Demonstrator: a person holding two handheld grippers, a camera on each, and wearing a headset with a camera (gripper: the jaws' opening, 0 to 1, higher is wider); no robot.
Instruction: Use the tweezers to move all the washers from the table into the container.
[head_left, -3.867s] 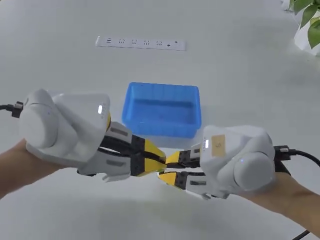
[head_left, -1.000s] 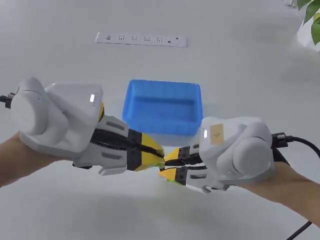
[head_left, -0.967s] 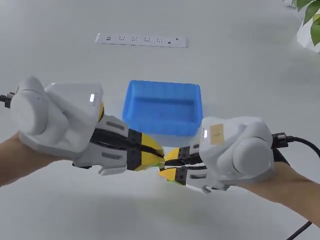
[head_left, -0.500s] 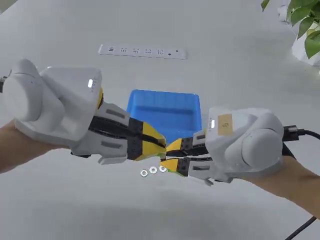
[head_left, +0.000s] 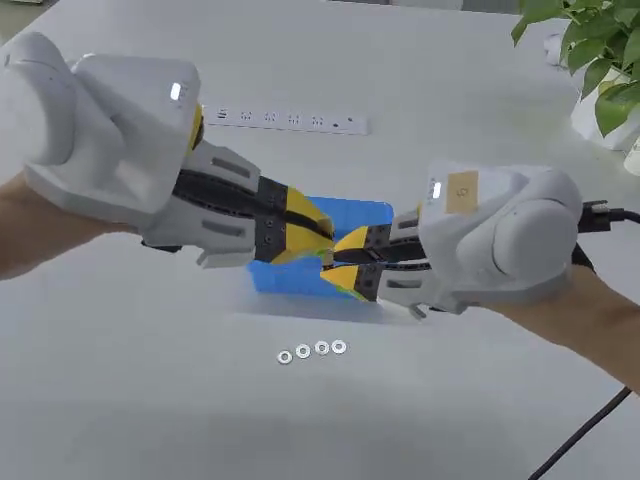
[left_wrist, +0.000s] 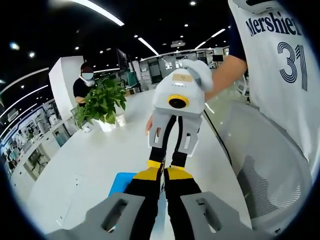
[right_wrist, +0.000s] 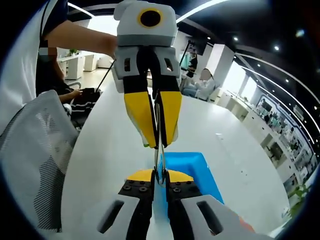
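Observation:
Several small metal washers (head_left: 312, 350) lie in a short row on the white table (head_left: 150, 400), in front of the blue container (head_left: 290, 280). Above them my two grippers meet tip to tip. In the right gripper view thin metal tweezers (right_wrist: 158, 107) run from my right gripper (right_wrist: 160, 181), shut on one end, up between the yellow jaws of my left gripper (right_wrist: 159, 140), which close on them. In the head view the left gripper (head_left: 322, 232) comes in from the left and the right gripper (head_left: 345, 268) from the right. The container (right_wrist: 187, 165) looks empty.
A white power strip (head_left: 285, 120) lies on the table behind the container. A potted plant (head_left: 590, 50) stands at the far right corner. A black cable (head_left: 580, 440) trails from the right gripper. A mesh chair (right_wrist: 35, 150) and another person (left_wrist: 85, 85) are beyond the table.
Both grippers, still tip to tip on the tweezers, have lifted off the table toward the container. The row of washers they covered now shows. The head camera has also shifted.

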